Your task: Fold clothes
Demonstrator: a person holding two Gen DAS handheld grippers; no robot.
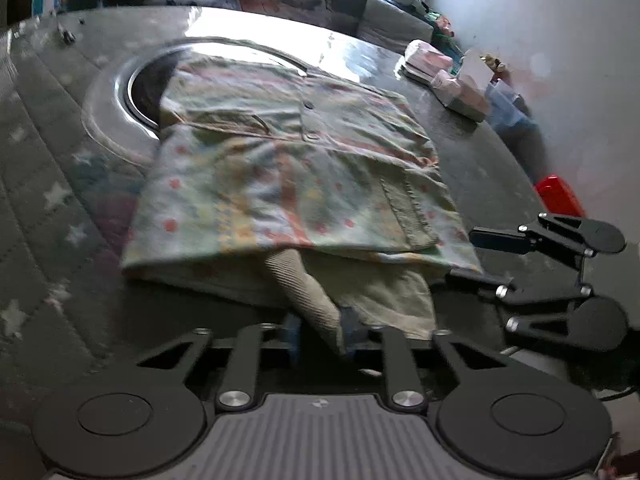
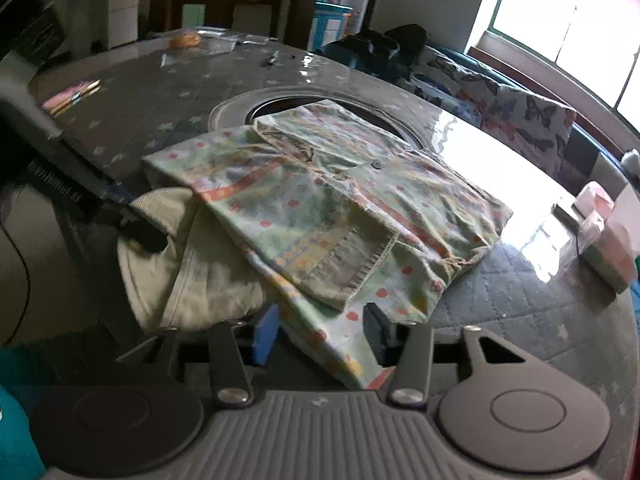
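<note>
Shirt: the patterned shirt (image 1: 296, 168) lies folded on the worktop (image 1: 48, 184), partly over the round insert (image 1: 120, 92) at its middle, its near hem toward the near edge.
Cuff: a ribbed cuff (image 1: 304, 292) sticks out from under the near fold.
Left tongs (image 1: 320, 336): closed on the cuff.
Right tongs (image 2: 320, 332): apart, one to each side of the shirt's near corner; whether they pinch it I cannot tell.
Boxes (image 1: 448, 76): at the worktop's far right edge.

soft printed cloth shirt (image 1: 296, 176); glossy table (image 1: 360, 52)
</note>
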